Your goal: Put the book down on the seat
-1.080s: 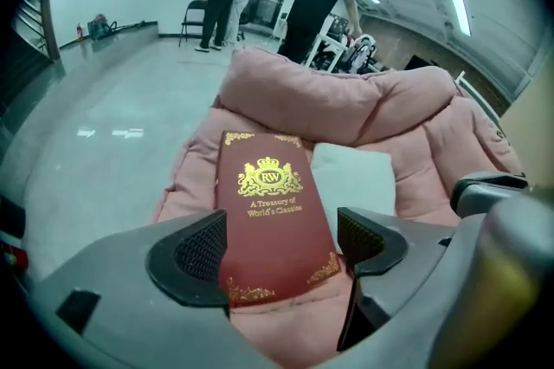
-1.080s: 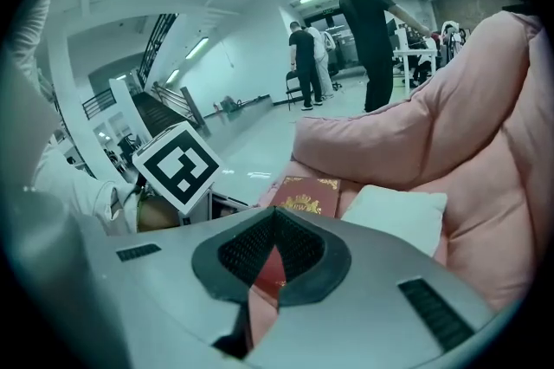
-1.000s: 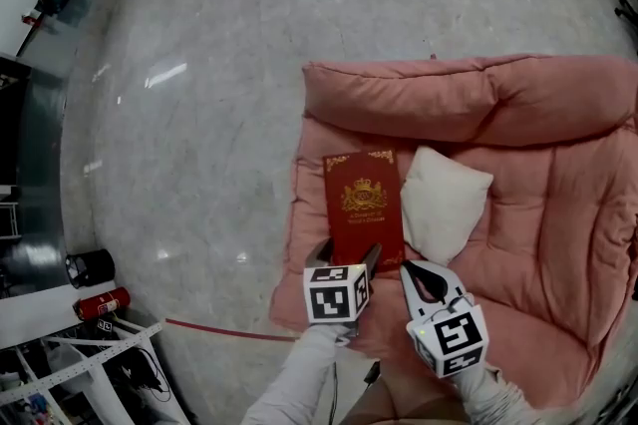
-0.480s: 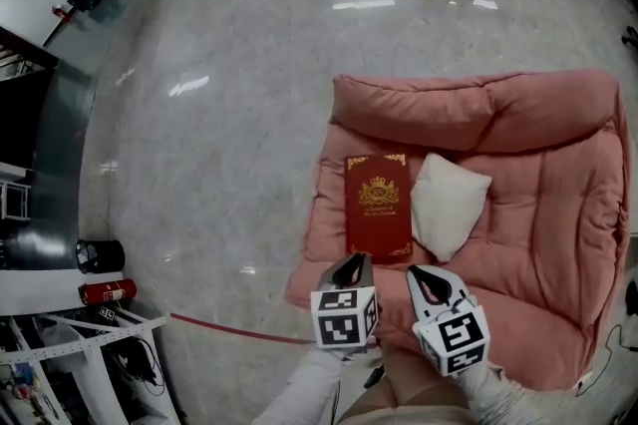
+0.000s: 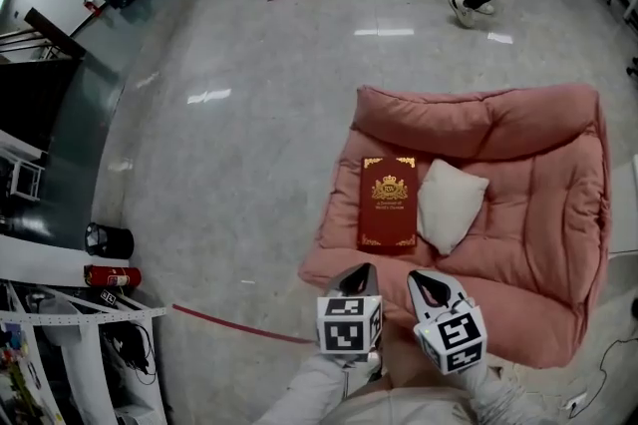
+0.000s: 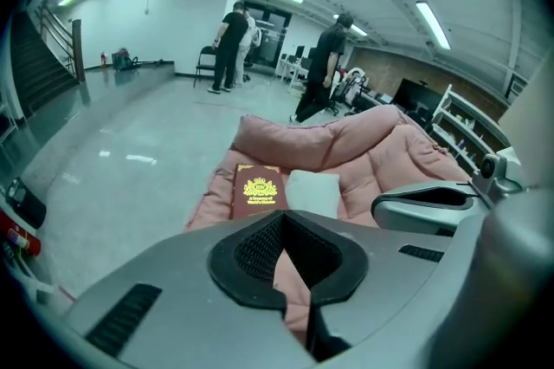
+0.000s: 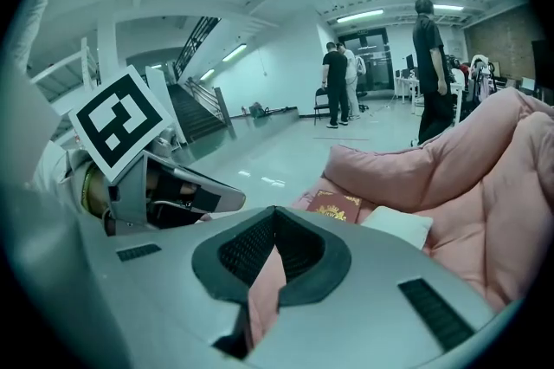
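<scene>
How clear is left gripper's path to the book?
Probably yes: left gripper, shut and empty, hovers just short of the book, only bare seat cushion between; pillow lies beside, not in the way.

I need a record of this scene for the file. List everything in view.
seat: one, pink, cushioned, on the grey floor
book: one, red with gold print, flat on the seat, at its left in the head view
pillow: one, white, on the seat, just right of the book
fire extinguisher: one, red, lying at the far left
can: one, black, next to the extinguisher
people: three, mostly dark clothes, beyond the seat
left gripper: one, grey with marker cube, over the seat's front edge, fingers shut, empty
right gripper: one, grey with marker cube, beside the left, fingers shut, empty
</scene>
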### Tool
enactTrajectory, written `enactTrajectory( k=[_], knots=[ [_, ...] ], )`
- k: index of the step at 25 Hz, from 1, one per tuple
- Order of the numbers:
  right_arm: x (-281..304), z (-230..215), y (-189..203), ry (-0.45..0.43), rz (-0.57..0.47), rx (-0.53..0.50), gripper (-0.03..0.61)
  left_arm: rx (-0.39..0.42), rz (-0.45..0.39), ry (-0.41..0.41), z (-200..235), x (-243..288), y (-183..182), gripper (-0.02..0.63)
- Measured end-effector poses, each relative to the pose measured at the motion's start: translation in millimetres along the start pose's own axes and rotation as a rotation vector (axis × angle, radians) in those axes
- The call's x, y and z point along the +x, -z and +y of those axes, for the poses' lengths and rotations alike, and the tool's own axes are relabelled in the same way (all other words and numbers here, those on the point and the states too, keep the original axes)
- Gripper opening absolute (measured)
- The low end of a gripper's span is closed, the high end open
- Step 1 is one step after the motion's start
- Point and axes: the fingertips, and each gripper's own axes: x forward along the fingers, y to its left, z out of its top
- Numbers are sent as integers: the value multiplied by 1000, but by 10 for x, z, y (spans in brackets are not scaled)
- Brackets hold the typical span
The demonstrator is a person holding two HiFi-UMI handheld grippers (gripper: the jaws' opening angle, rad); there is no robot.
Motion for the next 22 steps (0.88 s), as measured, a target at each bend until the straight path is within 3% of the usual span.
enactTrajectory(
  k=[7, 15, 22],
  knots=[
    [-327, 317, -20, -30, -20, -60, 6, 6, -36, 13, -217, -442, 144, 7],
    [-603, 550, -80, -54, -68, -95, 5, -48, -74, 7, -378, -778, 330, 7],
    [-811, 683, -77, -48, -88, -146, 5, -31, -106, 0, -489, -1022, 401, 8]
  ],
)
